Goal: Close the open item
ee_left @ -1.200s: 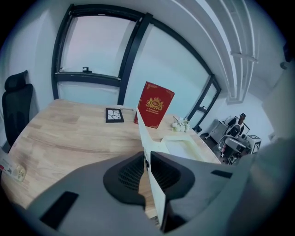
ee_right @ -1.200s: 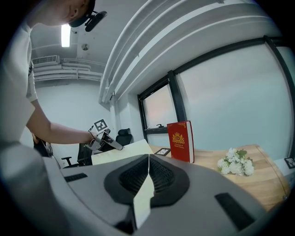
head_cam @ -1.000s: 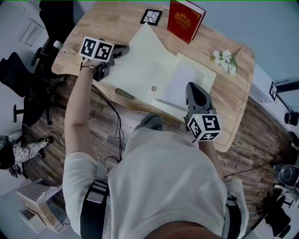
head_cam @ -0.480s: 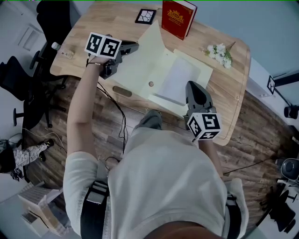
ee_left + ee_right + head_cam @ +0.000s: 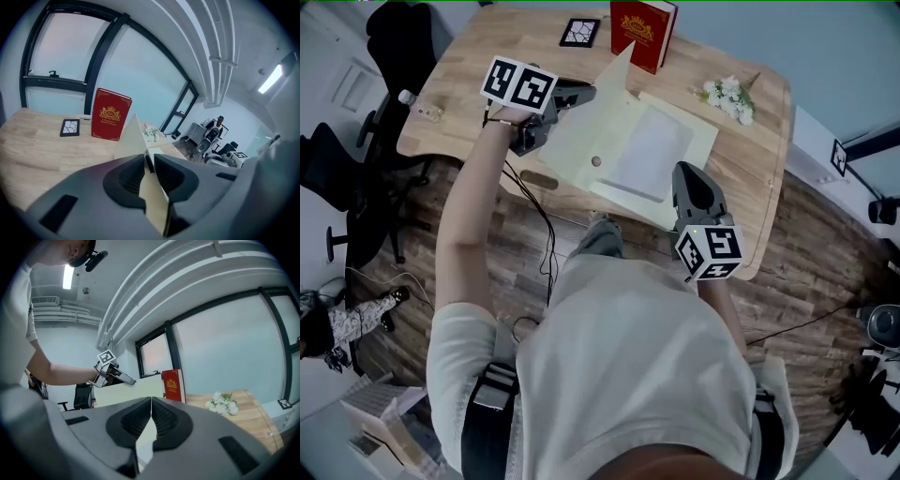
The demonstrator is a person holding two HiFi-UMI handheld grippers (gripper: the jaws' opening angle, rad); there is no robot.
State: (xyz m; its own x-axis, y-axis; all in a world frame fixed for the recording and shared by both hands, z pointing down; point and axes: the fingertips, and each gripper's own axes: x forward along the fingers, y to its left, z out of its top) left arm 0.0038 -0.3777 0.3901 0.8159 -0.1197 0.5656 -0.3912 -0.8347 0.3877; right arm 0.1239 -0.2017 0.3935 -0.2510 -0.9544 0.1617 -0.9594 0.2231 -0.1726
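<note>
A cream folder lies open on the wooden table, with a white sheet on its right half. Its left cover is raised and tilts toward the right half. My left gripper is shut on that cover's edge; in the left gripper view the cream cover runs between the jaws of the left gripper. My right gripper is over the folder's near edge, shut with its tips together; whether it touches the folder I cannot tell.
A red book stands at the table's far edge, beside a black square coaster. White flowers lie at the far right. An office chair stands left of the table. A cable hangs down from the table's near edge.
My left gripper has moved right and up with the cover, which now stands steeper and closer to the right half. The right gripper has hardly shifted.
</note>
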